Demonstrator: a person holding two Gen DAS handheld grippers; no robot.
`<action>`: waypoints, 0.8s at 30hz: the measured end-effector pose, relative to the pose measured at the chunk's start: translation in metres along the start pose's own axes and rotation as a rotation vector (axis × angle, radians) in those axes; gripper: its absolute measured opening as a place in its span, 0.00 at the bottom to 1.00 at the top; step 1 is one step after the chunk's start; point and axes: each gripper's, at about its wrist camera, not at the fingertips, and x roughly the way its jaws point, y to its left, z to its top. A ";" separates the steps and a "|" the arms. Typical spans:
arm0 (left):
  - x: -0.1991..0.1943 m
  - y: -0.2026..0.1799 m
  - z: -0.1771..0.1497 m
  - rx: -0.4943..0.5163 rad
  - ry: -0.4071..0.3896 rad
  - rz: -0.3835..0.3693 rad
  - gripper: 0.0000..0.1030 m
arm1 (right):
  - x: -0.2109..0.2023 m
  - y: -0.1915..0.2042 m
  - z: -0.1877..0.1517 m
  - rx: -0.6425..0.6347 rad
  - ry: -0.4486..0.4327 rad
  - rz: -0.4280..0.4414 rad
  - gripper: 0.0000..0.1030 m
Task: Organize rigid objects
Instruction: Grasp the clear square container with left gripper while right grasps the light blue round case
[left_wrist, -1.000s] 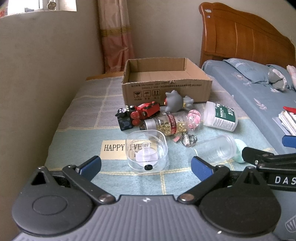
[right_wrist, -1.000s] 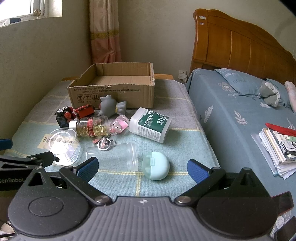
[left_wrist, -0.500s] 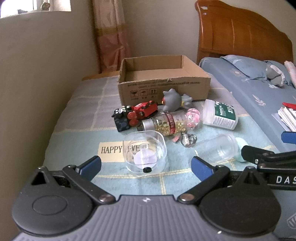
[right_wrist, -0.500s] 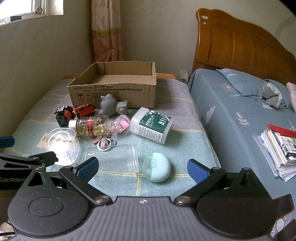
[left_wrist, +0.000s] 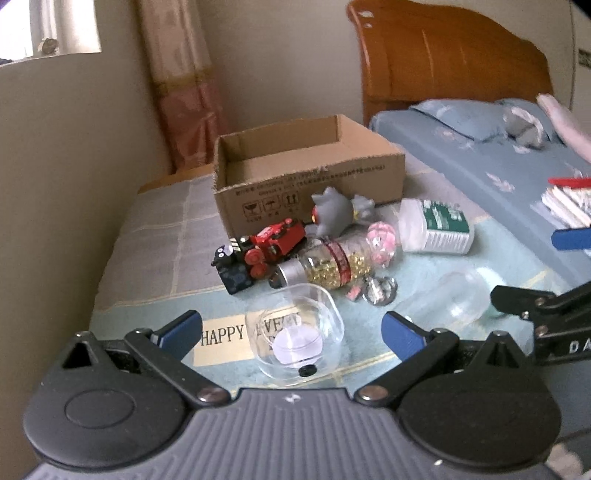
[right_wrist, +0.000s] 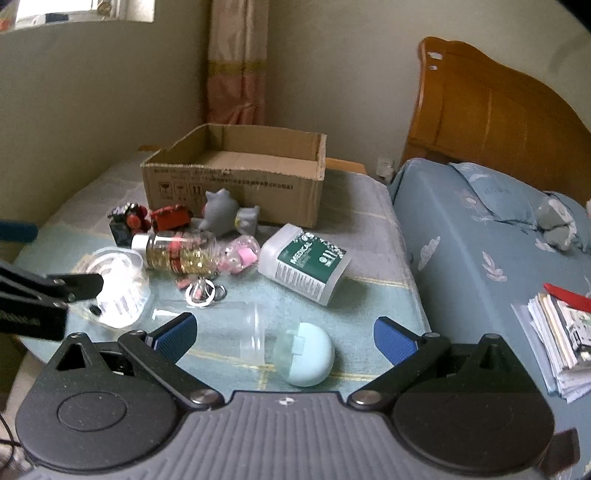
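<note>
Low in the middle of the left wrist frame, the clear plastic container (left_wrist: 297, 332) sits upright on the cloth-covered surface (left_wrist: 155, 229), rounded-square, see-through, with a white disc and a small black dot at its base. It rests between the spread fingers of the left claw (left_wrist: 291, 328), which touch nothing. It covers part of a "HAPPY" label (left_wrist: 221, 334), whose later letters read blurred through the plastic. In the right wrist frame, the right claw (right_wrist: 284, 332) is also spread wide and empty, with a mint-green case (right_wrist: 306, 352) and a clear cup (right_wrist: 236, 325) lying between its fingers. A cardboard box (left_wrist: 306, 177) stands open in the upper middle; its floor is partly hidden behind its front wall.
</note>
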 end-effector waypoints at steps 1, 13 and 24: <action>0.003 0.001 -0.002 0.009 0.005 -0.008 0.99 | 0.004 -0.001 -0.002 -0.007 0.012 -0.001 1.00; 0.056 0.011 -0.017 -0.009 0.112 -0.071 0.99 | 0.060 -0.016 -0.034 0.012 0.140 0.032 1.00; 0.088 0.020 -0.019 -0.064 0.174 -0.095 0.99 | 0.067 -0.030 -0.041 0.000 0.047 0.122 1.00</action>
